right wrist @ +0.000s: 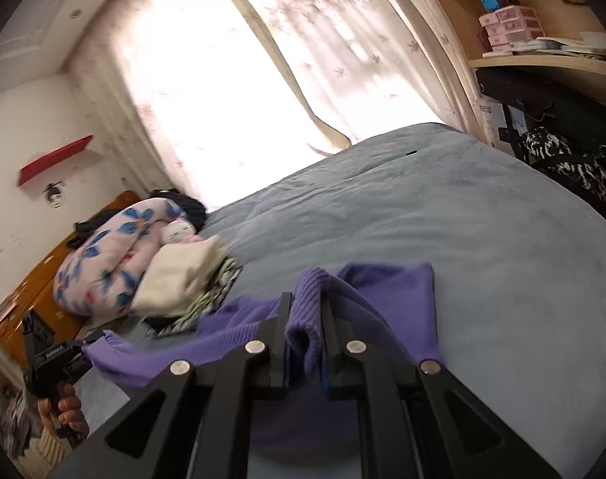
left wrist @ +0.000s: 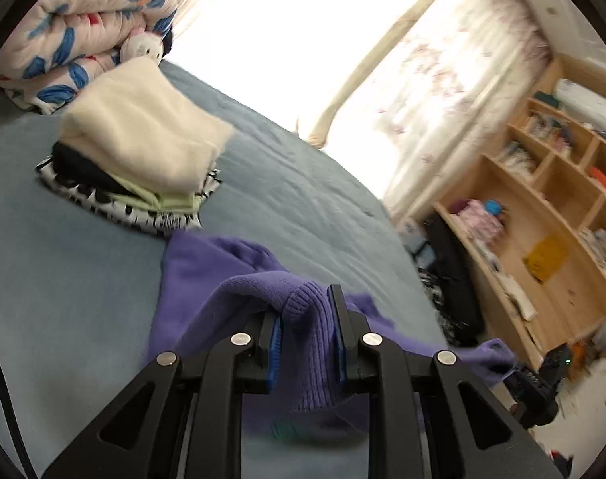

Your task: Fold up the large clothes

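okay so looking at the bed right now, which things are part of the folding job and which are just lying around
In the job: purple sweater, left claw, right claw, both shut on it; folded clothes stack.

Lying about: floral quilt, plush toy, shelf clutter, curtains.

Bright curtained window (right wrist: pixel 231 92), wooden shelves (left wrist: pixel 550 215) (cluttered), blue-grey bed (right wrist: pixel 442 215)

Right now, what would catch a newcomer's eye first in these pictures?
A purple knit sweater hangs over the grey-blue bed, its ribbed edge clamped in the left gripper and the right gripper. Behind it sits a stack of folded clothes topped by a cream one, beside a blue-flowered quilt.
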Tool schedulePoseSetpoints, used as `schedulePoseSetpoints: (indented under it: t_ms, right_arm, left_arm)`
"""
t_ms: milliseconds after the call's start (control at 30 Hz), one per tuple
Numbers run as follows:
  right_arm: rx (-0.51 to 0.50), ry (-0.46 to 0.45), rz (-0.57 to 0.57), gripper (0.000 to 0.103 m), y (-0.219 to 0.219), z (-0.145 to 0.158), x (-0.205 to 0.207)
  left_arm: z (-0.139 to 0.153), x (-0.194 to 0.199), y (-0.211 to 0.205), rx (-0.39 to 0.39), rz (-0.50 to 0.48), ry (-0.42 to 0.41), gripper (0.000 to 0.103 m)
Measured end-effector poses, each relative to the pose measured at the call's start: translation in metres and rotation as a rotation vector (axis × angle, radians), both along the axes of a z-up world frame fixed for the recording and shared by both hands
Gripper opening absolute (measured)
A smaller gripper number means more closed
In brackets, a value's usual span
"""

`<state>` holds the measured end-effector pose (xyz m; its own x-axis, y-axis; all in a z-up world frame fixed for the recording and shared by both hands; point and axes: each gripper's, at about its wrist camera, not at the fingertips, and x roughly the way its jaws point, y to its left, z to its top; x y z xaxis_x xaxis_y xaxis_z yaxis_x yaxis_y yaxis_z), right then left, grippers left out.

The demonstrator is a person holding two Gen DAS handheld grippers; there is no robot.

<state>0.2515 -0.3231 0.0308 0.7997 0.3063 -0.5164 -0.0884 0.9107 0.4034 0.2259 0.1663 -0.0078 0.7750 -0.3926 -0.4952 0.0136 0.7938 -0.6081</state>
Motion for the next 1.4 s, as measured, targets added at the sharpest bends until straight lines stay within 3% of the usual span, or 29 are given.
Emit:
schedulePoseSetpoints:
  t_ms: [67,133,200,233,333,400,633,800,933,1033,1067,1133,1167,1300,1400]
  right_arm:
    - [-0.019,0.059,-0.053,0.012,-0.001,-0.020,0.045]
    - [-0.027,0.152,-0.108,0.024,-0.007,-0.048,0.084]
    - [0.006,0.212,-0.126,0.043,-0.016,-0.071,0.104]
    - [0.019,0.230,-0.136,0.044,-0.021,-0.080,0.109]
    - [0.025,0.275,-0.133,0.047,-0.032,-0.105,0.115]
    - [0.014,0.313,-0.119,0.048,-0.036,-0.121,0.115]
    - [0.022,0.430,-0.024,0.048,-0.033,-0.165,0.133]
    - [-0.058,0.458,0.025,0.049,-0.016,-0.175,0.156]
    - [-0.084,0.475,0.059,0.049,-0.007,-0.180,0.171]
    - [-0.091,0.467,0.073,0.050,-0.003,-0.183,0.173]
    - [-0.114,0.459,0.079,0.048,0.001,-0.182,0.171]
    - [-0.187,0.442,0.088,0.030,0.009,-0.181,0.165]
    - [-0.218,0.436,0.090,0.012,0.014,-0.180,0.162]
    - [-0.309,0.329,0.042,0.008,0.019,-0.154,0.136]
    - [-0.313,0.212,-0.035,0.007,0.010,-0.118,0.116]
  left_arm:
    - [-0.019,0.048,0.000,0.010,0.006,0.078,0.026]
    - [-0.047,0.091,0.001,0.010,0.016,0.196,0.027]
    - [-0.074,0.121,0.003,0.009,0.022,0.289,0.028]
    - [-0.081,0.129,0.004,0.027,0.030,0.308,0.032]
    - [-0.098,0.142,0.004,0.094,0.027,0.320,0.047]
    - [-0.104,0.145,0.004,0.122,0.013,0.320,0.050]
    - [-0.126,0.148,0.023,0.116,-0.041,0.311,0.050]
    - [-0.134,0.156,0.011,0.222,-0.142,0.320,0.050]
    - [-0.141,0.165,-0.007,0.334,-0.186,0.322,0.050]
    - [-0.150,0.171,-0.018,0.373,-0.201,0.346,0.050]
    - [-0.151,0.172,-0.021,0.390,-0.197,0.346,0.049]
    - [-0.149,0.170,-0.031,0.436,-0.202,0.324,0.010]
    - [-0.148,0.168,-0.036,0.465,-0.206,0.313,0.010]
    - [-0.125,0.150,-0.058,0.619,-0.133,0.218,0.007]
    - [-0.091,0.135,-0.059,0.654,-0.053,0.112,0.007]
